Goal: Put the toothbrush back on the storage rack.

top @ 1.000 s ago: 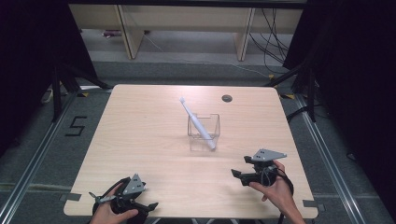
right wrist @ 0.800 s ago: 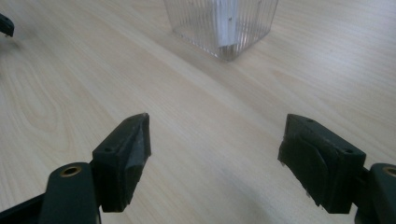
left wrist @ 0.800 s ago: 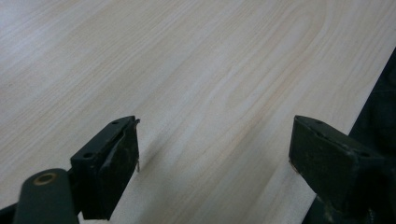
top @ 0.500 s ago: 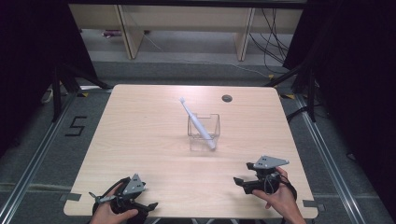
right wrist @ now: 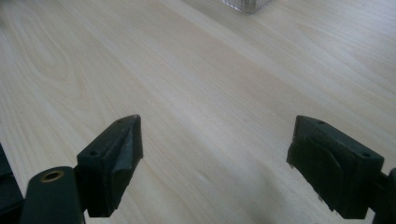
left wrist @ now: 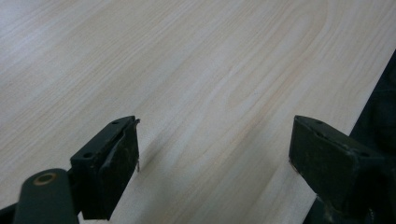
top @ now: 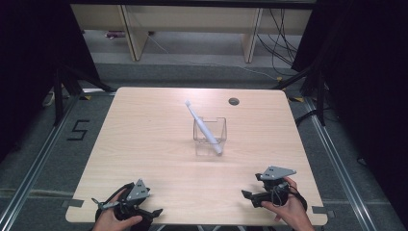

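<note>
A white toothbrush (top: 204, 128) is seen leaning tilted in a clear square container (top: 210, 136) at mid-surface, its head raised toward the far left. A dark round hole (top: 234, 101) is set in the wooden surface (top: 144, 144) behind it. Well apart, at the near edge, the left tool (top: 155, 212) and right tool (top: 245, 194) are held with jaws spread wide, nothing between them.

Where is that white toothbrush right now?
In the high view, the toothbrush leans tilted in the clear square container near the table's middle, its head pointing up toward the far left, well beyond both grippers.
</note>
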